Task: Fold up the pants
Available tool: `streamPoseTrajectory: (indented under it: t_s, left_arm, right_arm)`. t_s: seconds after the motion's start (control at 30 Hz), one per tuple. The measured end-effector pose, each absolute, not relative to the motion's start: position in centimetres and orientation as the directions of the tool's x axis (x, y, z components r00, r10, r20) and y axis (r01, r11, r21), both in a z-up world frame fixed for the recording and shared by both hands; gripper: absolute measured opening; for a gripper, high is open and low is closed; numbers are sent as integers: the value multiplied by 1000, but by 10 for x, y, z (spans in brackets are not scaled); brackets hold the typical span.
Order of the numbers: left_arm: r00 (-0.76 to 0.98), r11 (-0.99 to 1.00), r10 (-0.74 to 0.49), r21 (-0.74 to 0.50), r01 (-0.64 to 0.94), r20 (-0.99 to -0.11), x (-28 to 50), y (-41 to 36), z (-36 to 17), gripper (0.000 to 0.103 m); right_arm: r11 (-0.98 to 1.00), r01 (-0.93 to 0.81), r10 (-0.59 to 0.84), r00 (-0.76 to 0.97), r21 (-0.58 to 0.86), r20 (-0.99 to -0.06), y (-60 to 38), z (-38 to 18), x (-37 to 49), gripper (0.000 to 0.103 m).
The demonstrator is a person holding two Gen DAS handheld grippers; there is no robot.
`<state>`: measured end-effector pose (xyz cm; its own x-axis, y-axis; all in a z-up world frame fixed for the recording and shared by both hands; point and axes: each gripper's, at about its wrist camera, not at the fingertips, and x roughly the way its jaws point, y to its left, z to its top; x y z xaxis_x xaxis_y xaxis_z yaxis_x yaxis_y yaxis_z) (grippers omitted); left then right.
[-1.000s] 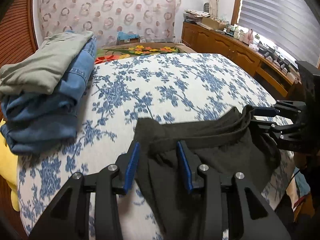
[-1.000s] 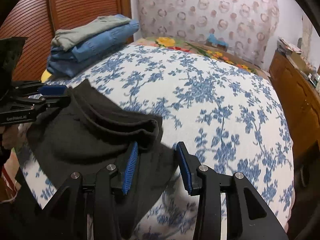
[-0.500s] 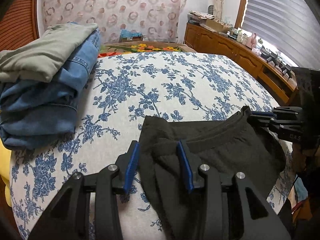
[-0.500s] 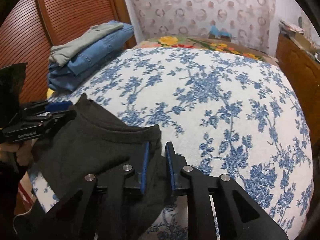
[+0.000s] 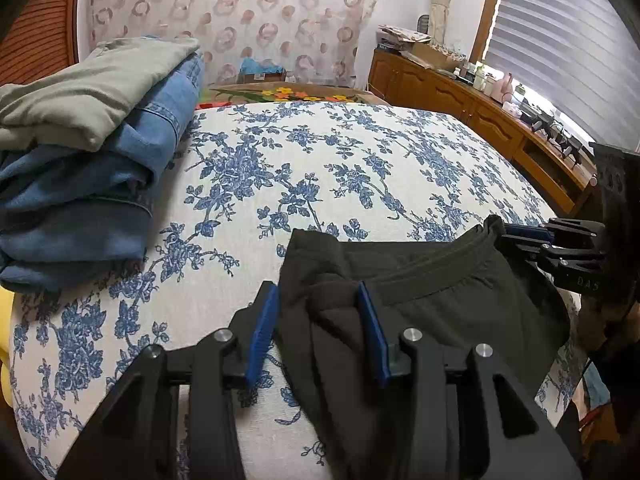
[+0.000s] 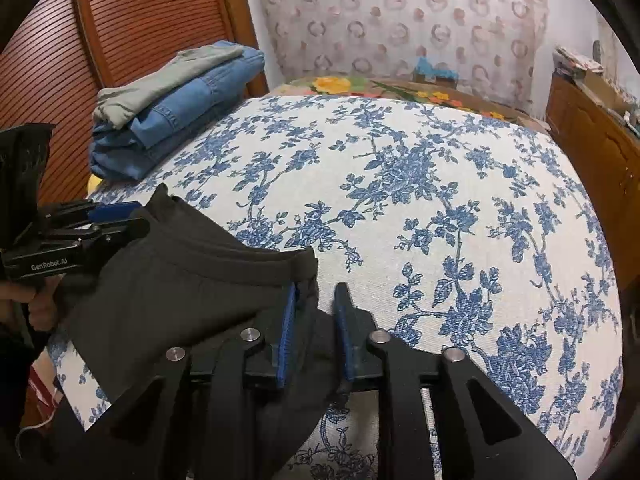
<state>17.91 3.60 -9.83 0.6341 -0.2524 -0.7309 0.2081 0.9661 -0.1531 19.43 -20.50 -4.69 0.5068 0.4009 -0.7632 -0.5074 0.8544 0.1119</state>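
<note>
A pair of black pants (image 5: 432,300) lies at the near edge of a bed covered by a white spread with blue flowers (image 5: 320,168), filling the lower middle and lower right of the left wrist view and the lower left of the right wrist view. The waistband runs across the bed between the two sets of tongs, its edge doubled into ridges.

The left tongs (image 5: 316,320) stand apart at the bottom centre of their own view, with one corner of the waistband bunched between the blue pads; the cloth fills the gap, but whether the pads press on it cannot be told. In the right wrist view the same tongs show at middle left, tips at the cloth's far corner, with a hand (image 6: 38,308) on the grip below.

The right tongs (image 6: 316,312) sit at the bottom centre of their view, jaws narrow and opening, the other waistband corner between them; the left pad touches the cloth, the right pad stands clear of it.

A stack of folded clothes (image 5: 84,152), grey-green on top of blue denim, rests at the upper left of both views. A wooden cabinet (image 5: 472,108) runs along the right, under a window blind (image 5: 560,40).
</note>
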Motion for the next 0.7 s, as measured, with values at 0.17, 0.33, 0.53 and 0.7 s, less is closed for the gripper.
streamPoseTrajectory:
  t_s: [0.17, 0.33, 0.53, 0.7]
  left_arm:
    - [634, 966, -254, -155, 208, -731, 179, 36, -98, 42]
    - [632, 965, -258, -162, 207, -731, 179, 36, -99, 42]
    - [631, 965, -259, -164, 207, -731, 179, 36, -100, 42]
    - [629, 963, -266, -175, 203, -731, 178, 37, -101, 44]
  right_arm:
    - [869, -482, 389, 522, 113, -759, -210, -39, 182, 38]
    - [877, -470, 372, 534, 99, -759, -217, -36, 163, 48]
    - [887, -450, 357, 523, 105, -774, -221, -43, 164, 51]
    - [886, -446, 369, 507, 129, -779, -217, -48, 170, 51]
